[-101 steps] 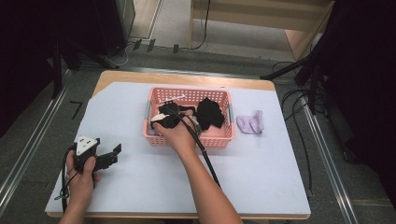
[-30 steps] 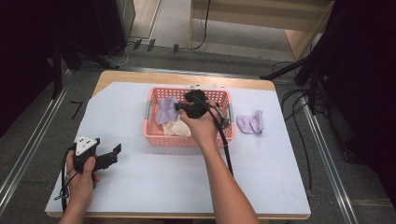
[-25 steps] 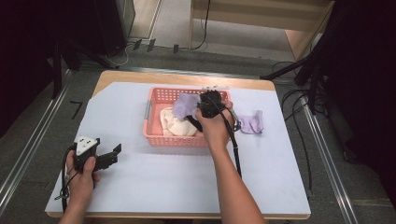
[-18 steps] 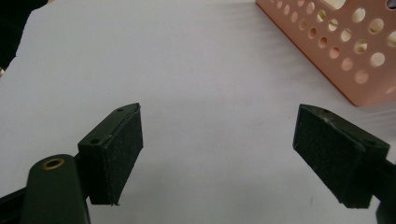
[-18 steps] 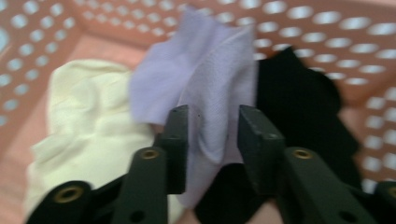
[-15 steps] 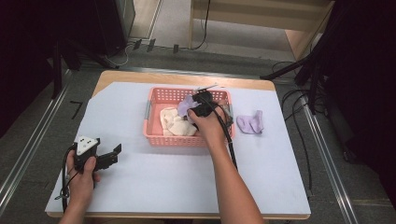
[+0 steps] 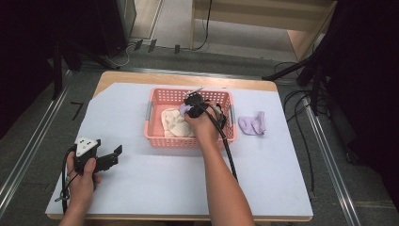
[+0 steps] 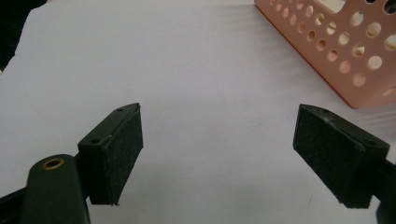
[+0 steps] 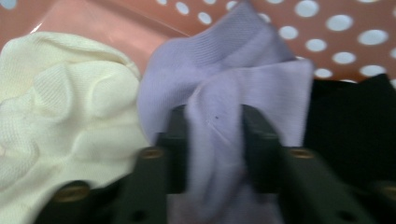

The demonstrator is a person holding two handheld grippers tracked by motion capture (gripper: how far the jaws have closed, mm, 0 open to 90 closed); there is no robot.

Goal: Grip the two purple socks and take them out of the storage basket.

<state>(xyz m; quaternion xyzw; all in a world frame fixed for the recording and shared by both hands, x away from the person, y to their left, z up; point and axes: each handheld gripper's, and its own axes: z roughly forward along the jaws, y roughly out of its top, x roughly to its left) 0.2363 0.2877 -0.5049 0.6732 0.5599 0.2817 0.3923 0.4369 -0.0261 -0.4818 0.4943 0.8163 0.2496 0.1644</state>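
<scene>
Crumpled lilac sock [image 9: 224,93], soft ribbed knit, pinched in right gripper [image 9: 215,140] over pink basket [image 7: 155,101].

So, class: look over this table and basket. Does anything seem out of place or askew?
One purple sock lies alone on the white table cover, right of the pink basket, while its likely match is inside the basket, pinched in the right gripper. The socks in the basket are crumpled, not folded.
</scene>
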